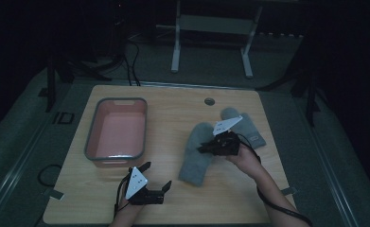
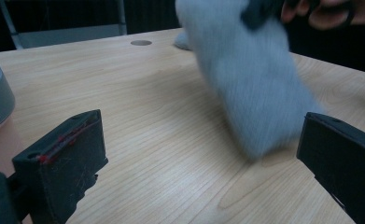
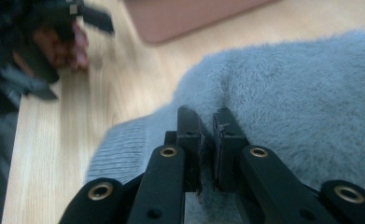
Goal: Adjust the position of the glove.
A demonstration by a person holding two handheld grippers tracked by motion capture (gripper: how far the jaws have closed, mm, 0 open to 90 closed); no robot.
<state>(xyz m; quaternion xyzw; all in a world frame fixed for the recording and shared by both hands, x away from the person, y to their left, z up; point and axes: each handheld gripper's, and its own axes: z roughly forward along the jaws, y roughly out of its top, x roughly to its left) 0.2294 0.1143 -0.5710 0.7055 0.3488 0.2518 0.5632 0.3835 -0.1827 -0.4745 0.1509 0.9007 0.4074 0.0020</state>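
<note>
Grey knit is the thing in hand: in the high view 2 mittens lie right of centre on the wooden table [image 1: 173,118], and the right gripper [image 1: 205,148] sits on the nearer mitten [image 1: 195,158], its jaws pinched into the fabric. The second mitten [image 1: 249,130] lies just behind it, partly under the hand. A pink bin [image 1: 117,131] with a grey rim stands well apart to the left. The left gripper [image 1: 156,177] rests near the table's front edge, jaws spread wide with nothing between them.

From the left gripper view the mitten [image 2: 259,88] hangs tilted and blurred — its lower end near or touching the table, which I cannot tell — while the left gripper's own 2 jaws stand far apart on either side.

The right gripper view shows the right gripper [image 3: 207,126] clamped on a fold of fuzzy mitten [image 3: 301,107].

I judge this the lift-and-carry step — next comes a clean swing leftward over the bin before letting go.
</note>
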